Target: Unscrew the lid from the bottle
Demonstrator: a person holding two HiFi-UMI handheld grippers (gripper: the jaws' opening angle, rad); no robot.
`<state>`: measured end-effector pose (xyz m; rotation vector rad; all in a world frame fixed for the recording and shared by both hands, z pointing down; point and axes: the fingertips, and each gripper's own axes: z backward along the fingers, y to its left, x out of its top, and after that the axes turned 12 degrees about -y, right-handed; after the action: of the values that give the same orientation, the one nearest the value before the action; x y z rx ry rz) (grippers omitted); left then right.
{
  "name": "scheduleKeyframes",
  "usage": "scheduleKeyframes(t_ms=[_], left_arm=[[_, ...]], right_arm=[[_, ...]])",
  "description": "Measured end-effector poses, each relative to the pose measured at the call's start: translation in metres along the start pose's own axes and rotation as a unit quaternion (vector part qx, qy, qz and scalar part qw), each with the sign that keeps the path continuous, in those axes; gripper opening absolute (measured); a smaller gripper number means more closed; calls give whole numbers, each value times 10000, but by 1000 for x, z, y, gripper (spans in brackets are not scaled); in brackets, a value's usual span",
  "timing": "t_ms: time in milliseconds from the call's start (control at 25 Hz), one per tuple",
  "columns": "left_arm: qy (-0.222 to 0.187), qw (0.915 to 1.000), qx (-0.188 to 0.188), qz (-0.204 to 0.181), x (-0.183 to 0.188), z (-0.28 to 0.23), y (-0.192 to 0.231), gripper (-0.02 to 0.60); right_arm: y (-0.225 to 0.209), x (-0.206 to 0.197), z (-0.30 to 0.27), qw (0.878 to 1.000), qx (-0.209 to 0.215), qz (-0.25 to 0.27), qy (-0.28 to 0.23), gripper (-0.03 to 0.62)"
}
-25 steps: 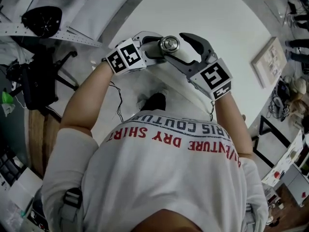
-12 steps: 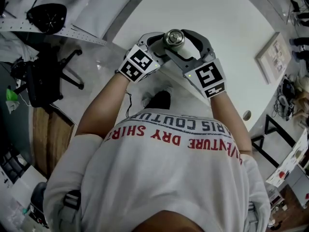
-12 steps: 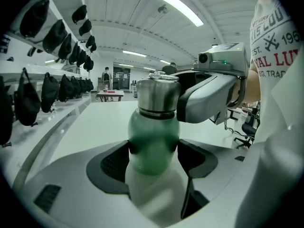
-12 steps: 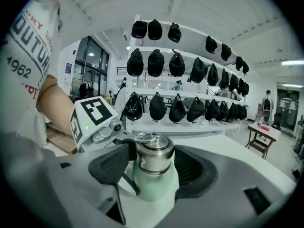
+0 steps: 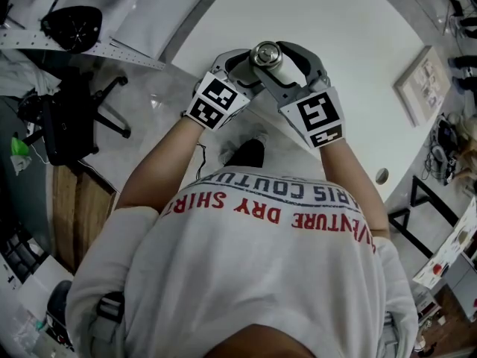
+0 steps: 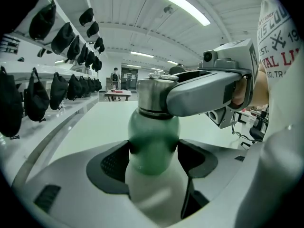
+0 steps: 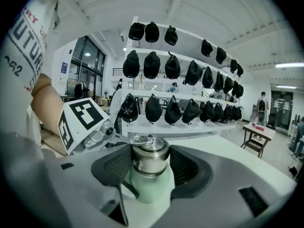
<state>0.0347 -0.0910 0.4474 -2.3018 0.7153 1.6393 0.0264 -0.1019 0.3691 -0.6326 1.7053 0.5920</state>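
Observation:
A pale green and white bottle [image 6: 154, 146] with a steel lid [image 7: 149, 158] is held up in front of the person's chest. My left gripper [image 6: 153, 158] is shut on the bottle's body, both pads pressed to its sides. My right gripper [image 7: 149, 165] reaches in from the other side. Its jaws have just been closing and both pads now sit against the lid. In the head view the lid [image 5: 265, 53] shows from above between the right gripper [image 5: 270, 58] and the left gripper [image 5: 246, 69]. The bottle's lower part is hidden.
A large white table [image 5: 335, 28] lies just beyond the hands. Wall shelves carry several black caps [image 7: 190, 70]. A black office chair [image 5: 67, 118] stands on the floor to the left, and a framed board [image 5: 417, 92] lies at the table's right.
The left gripper's marker cube has tilted as that wrist rolled. The right jaws stood wide around the lid a second ago and have drawn in onto it.

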Motion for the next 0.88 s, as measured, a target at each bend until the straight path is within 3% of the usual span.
scheduleKeyframes(t_ms=[240, 440, 720, 880], left_arm=[[-41, 9995, -288, -98, 2, 1, 2, 334], [55, 9961, -806, -353, 2, 0, 1, 334], [409, 9824, -1667, -738, 1, 0, 4, 334], [562, 9756, -1945, -855, 0, 0, 3, 334]], right_arm=[[1, -1, -2, 9995, 326, 29, -10, 250], [2, -2, 1, 9968, 775, 186, -3, 250], [3, -2, -3, 9887, 1410, 488, 176, 249], [3, -1, -3, 9863, 1568, 457, 214, 249]])
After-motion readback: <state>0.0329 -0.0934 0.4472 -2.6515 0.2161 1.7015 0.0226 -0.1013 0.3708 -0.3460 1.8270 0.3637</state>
